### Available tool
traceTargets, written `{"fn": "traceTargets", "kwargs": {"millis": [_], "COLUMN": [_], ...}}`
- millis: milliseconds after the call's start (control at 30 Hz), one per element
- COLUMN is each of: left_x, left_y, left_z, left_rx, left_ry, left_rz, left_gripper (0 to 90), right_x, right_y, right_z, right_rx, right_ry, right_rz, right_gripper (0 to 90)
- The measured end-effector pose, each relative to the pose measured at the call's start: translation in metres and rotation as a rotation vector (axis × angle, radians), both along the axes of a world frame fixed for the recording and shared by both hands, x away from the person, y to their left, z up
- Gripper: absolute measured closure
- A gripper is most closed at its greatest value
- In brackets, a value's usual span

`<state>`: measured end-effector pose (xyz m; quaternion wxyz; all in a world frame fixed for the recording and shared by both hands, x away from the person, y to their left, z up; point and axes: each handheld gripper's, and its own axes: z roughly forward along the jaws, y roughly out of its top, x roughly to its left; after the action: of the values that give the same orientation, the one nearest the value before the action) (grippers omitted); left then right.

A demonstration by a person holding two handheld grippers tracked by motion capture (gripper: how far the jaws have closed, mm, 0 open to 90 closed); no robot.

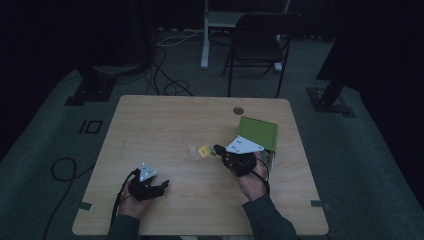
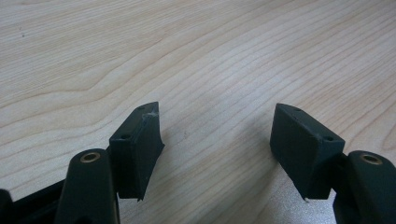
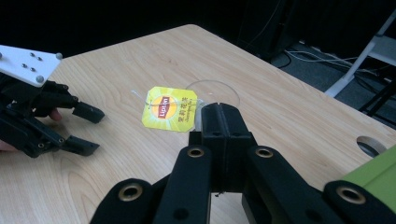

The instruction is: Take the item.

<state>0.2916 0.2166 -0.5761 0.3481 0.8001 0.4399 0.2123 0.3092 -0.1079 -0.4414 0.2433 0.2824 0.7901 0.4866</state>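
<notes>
A small yellow Lipton tea packet (image 1: pixel 204 150) (image 3: pixel 169 108) sits tilted just beyond my right gripper's (image 1: pixel 218 149) (image 3: pixel 219 111) tip, with its near edge at the pads. The jaws are pressed together and appear to pinch that edge. Just past the packet a clear round glass (image 1: pixel 192 150) (image 3: pixel 214 92) stands on the wooden table (image 1: pixel 165 120). My left gripper (image 1: pixel 162 186) (image 2: pixel 217 140) rests low near the front left of the table, open, with bare wood between its fingers. In the right gripper view the left gripper (image 3: pixel 86 128) is off to the left.
A green box (image 1: pixel 257 132) (image 3: pixel 373 175) lies beside my right hand, toward the table's right edge. A round cable hole (image 1: pixel 238 110) (image 3: pixel 371 145) sits near the far edge. A dark chair (image 1: pixel 260 40) and floor cables (image 1: pixel 165 75) are behind the table.
</notes>
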Motion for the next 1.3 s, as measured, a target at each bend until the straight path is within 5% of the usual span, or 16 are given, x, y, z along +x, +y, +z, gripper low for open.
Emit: {"fn": "traceTargets", "kwargs": {"millis": [1300], "left_x": [0.0], "left_y": [0.0], "left_z": [0.0], "left_rx": [0.001], "left_ry": [-0.001], "left_rz": [0.0], "left_gripper": [34.7], "right_x": [0.031], "right_y": [0.026], "right_z": [0.002], "right_rx": [-0.002], "right_ry": [0.008], "right_rz": [-0.007], "right_gripper": [90.0]}}
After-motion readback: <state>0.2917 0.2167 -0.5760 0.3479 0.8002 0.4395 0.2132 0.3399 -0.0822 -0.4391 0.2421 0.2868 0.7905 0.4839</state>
